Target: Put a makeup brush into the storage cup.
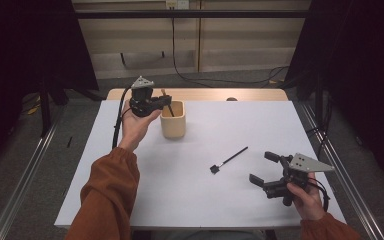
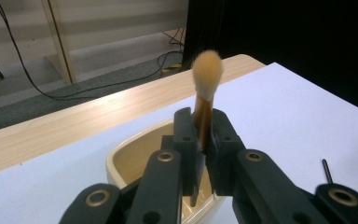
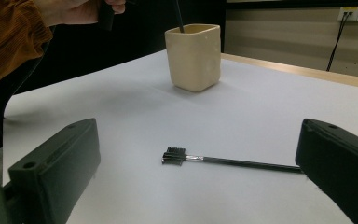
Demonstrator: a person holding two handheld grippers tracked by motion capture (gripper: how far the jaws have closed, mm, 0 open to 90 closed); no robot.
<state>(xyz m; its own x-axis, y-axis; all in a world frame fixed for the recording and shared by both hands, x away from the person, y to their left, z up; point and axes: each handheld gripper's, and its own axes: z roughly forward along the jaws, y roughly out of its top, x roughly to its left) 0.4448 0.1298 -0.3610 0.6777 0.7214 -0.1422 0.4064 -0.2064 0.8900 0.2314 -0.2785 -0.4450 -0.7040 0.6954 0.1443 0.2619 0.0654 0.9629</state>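
Observation:
My left gripper (image 1: 166,102) hangs over the cream cup (image 1: 173,119) at the back of the white table, shut on a makeup brush (image 2: 206,88) with a tan fluffy head. The brush stands upright between the jaws, its black handle dipping into the cup (image 3: 194,56). A thin black brush (image 1: 228,160) with a small bristle head lies flat on the table mid-right. My right gripper (image 1: 267,166) rests at the front right, open, with that thin brush (image 3: 223,160) lying ahead between its wide-apart jaws and nothing held.
A wooden strip (image 1: 200,94) borders the table's far edge. Cables run over the floor behind it. Dark curtains stand on both sides. An orange sleeve (image 1: 107,200) reaches in from the front left.

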